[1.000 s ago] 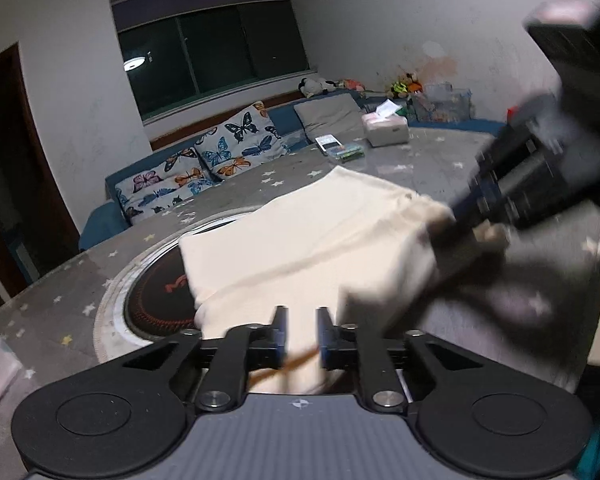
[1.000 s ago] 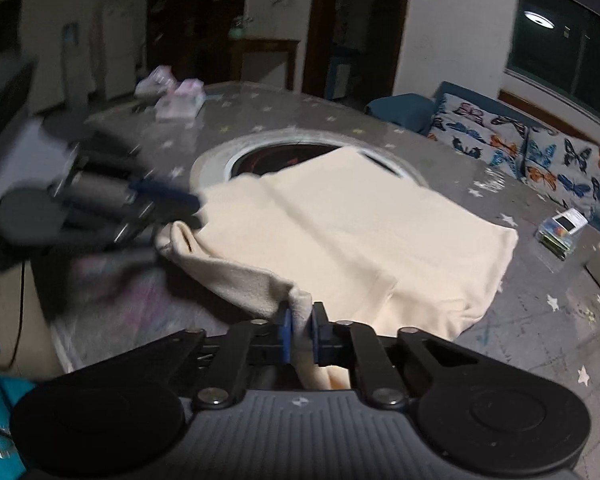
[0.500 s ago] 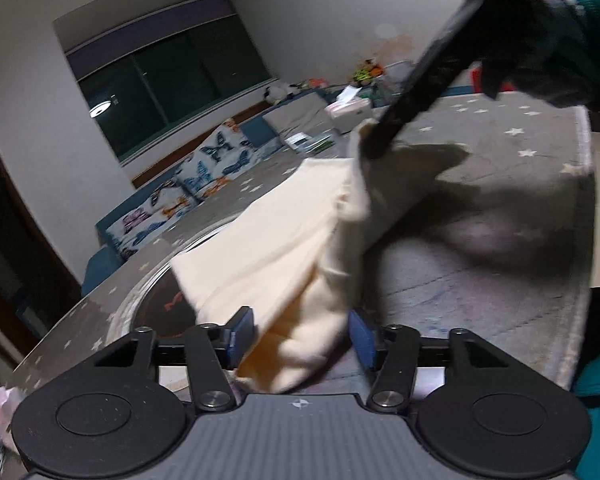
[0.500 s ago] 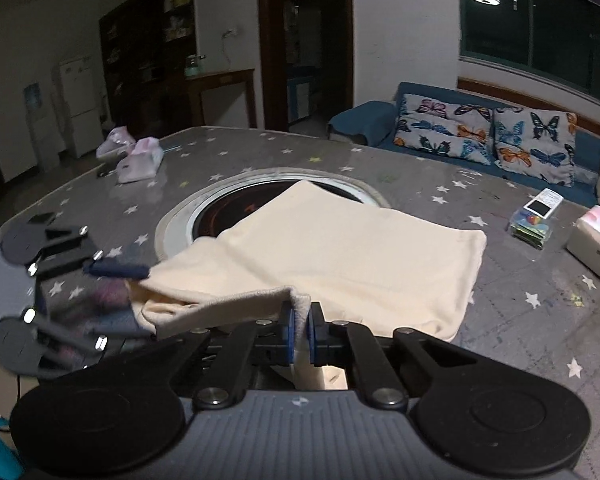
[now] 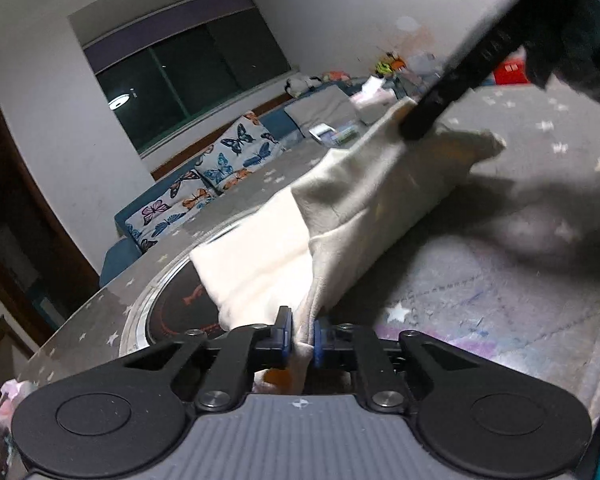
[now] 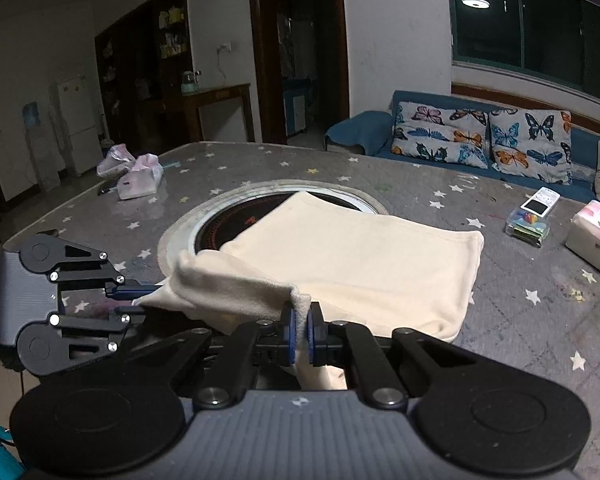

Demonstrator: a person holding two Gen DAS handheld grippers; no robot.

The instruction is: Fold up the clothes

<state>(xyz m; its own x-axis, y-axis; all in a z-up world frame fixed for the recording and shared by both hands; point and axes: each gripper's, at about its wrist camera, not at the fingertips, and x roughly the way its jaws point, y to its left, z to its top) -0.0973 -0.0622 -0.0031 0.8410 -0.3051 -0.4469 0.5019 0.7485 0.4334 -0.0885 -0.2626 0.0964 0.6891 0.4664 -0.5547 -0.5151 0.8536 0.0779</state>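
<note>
With the left gripper (image 5: 301,336) having just closed on the near edge of the cream garment (image 6: 352,256) and the right gripper (image 6: 300,334) clamped on the same raised edge, both nearer than the round burner (image 6: 228,226), the fold looks barely begun, cloth below the jaws hidden

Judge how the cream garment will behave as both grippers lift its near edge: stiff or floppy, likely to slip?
Probably floppy: the cream garment sags between the right gripper and left gripper, whose jaws have just closed on it. Likely light, since thin pinches raise the edge. Its fleecy-looking surface suggests little slipping, though that is uncertain.
</note>
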